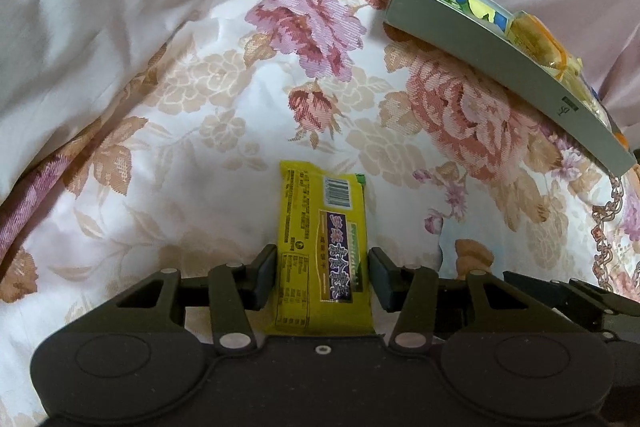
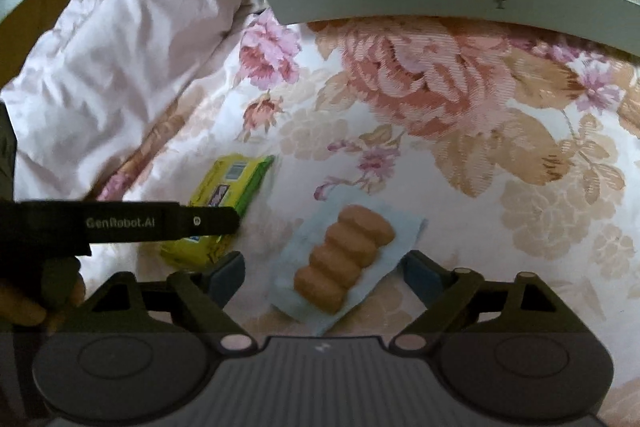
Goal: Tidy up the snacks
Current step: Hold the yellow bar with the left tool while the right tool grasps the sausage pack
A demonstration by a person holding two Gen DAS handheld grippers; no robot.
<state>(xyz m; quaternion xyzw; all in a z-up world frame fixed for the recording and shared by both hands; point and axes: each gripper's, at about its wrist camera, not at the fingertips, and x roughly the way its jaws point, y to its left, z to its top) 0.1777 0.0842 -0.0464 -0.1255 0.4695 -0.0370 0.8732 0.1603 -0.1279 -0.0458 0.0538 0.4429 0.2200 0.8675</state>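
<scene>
My left gripper point(image 1: 322, 273) pinches the yellow snack packet point(image 1: 322, 247) between its pads, the packet lying on the floral bedspread point(image 1: 192, 131). My right gripper point(image 2: 324, 269) stands spread wide around a clear pack of brown biscuits point(image 2: 344, 255), pads off it. The grey box point(image 2: 400, 3) holding more snacks sits toward the bedspread's far edge.

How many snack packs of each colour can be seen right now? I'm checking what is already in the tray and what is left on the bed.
Yellow pack, in the left gripper: 1
Clear pack of brown biscuits, on the bedspread: 1
Orange-yellow pack, in the grey tray: 1
Total: 3
</scene>
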